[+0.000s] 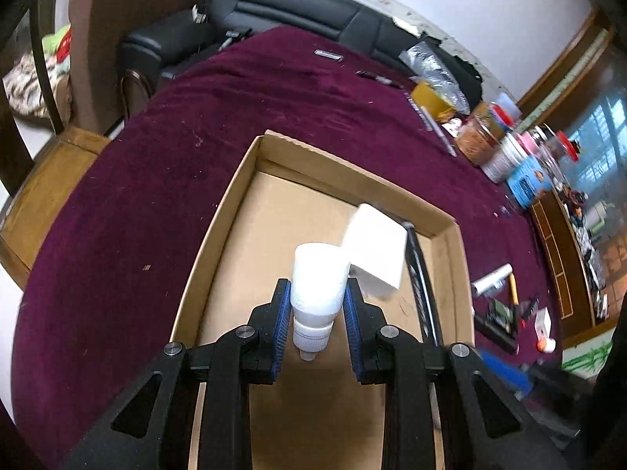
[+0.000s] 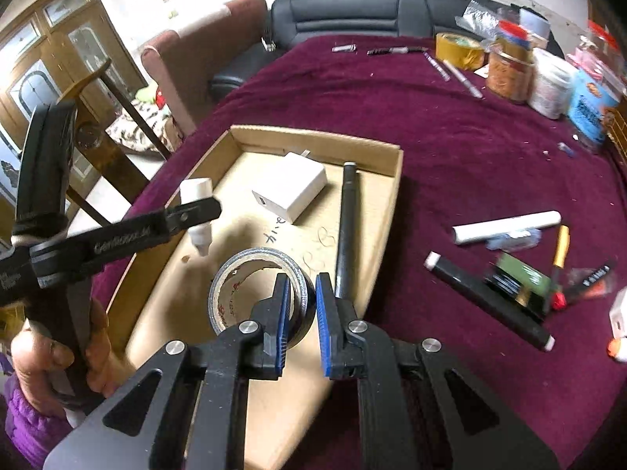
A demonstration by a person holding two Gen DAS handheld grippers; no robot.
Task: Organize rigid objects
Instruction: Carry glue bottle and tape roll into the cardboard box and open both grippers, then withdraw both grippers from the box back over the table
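Left gripper (image 1: 317, 305) jaws clamp a small white plastic dropper bottle (image 1: 318, 293), nozzle pointing back toward the camera, over the shallow brown cardboard tray (image 1: 235, 180). Right gripper (image 2: 301, 293) jaws pinch the wall of a grey tape roll (image 2: 250, 270) w/ one pad inside the ring. Ahead of both: white square charger (image 2: 292, 188) and black rod (image 2: 347, 227) in the tray (rod's near end hidden behind the right jaw).

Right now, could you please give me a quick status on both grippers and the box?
Left gripper shut on white bottle, above cardboard box. Right gripper shut on tape roll wall. Charger and black pen already inside; nothing blocking.
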